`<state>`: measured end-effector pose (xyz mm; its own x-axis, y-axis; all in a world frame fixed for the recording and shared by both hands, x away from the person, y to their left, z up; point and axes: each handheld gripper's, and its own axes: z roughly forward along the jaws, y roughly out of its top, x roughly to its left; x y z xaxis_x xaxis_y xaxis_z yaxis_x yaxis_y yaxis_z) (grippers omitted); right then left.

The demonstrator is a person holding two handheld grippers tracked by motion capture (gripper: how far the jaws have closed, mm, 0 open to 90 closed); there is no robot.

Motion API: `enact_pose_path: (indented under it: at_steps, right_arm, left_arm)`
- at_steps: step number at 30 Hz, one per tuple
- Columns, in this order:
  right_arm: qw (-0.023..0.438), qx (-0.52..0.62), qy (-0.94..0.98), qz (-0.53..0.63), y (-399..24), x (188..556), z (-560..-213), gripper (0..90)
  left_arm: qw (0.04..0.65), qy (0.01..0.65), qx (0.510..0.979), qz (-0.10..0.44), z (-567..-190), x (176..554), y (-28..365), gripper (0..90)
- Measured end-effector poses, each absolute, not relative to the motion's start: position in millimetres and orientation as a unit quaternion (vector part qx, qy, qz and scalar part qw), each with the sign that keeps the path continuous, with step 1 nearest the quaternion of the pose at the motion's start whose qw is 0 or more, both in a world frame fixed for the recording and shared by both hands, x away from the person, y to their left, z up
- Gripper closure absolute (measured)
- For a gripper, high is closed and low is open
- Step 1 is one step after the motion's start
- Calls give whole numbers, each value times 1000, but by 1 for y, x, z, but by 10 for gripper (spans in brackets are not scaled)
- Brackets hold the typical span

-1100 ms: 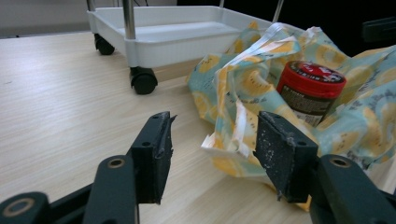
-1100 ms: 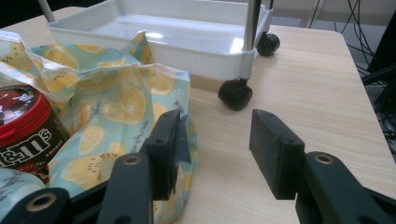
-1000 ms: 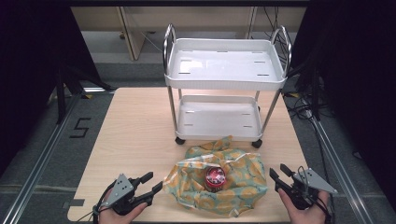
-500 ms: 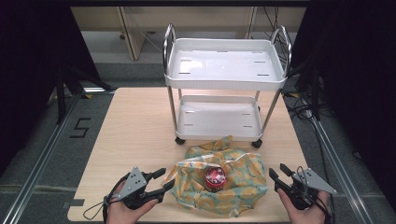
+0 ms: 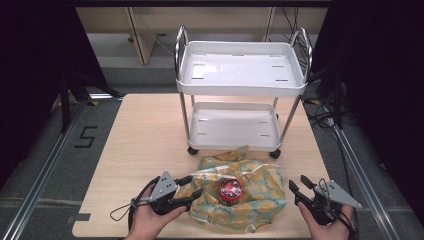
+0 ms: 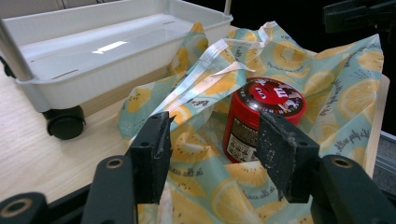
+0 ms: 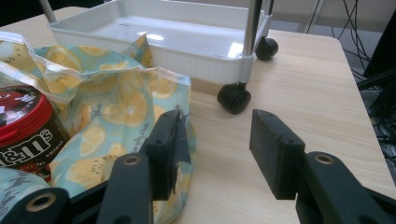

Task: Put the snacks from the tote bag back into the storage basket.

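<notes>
My left gripper (image 5: 192, 187) sits at the near left edge of the lemon-print light blue cloth bag (image 5: 250, 192) on the wooden bench (image 5: 145, 145). Its jaws have just been opening and stand apart over the fabric without pinching it. The round red-lidded candy tin (image 5: 230, 190) stands upright in the middle of the bag. My right gripper (image 5: 299, 190) hovers just right of the bag, jaws wide and empty. The white two-tier wheeled cart (image 5: 240, 75) stands at the far side.
</notes>
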<state>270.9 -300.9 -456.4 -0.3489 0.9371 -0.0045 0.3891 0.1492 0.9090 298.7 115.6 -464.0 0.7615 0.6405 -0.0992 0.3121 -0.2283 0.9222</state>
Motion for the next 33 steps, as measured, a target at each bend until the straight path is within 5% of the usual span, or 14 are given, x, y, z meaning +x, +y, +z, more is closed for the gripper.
enact_pose_path:
  at_steps: [33]
  right_arm:
    - [307, 491, 684, 443, -300, 270, -457, 542]
  left_arm:
    - [522, 274, 797, 132, -451, 321, 72, 398]
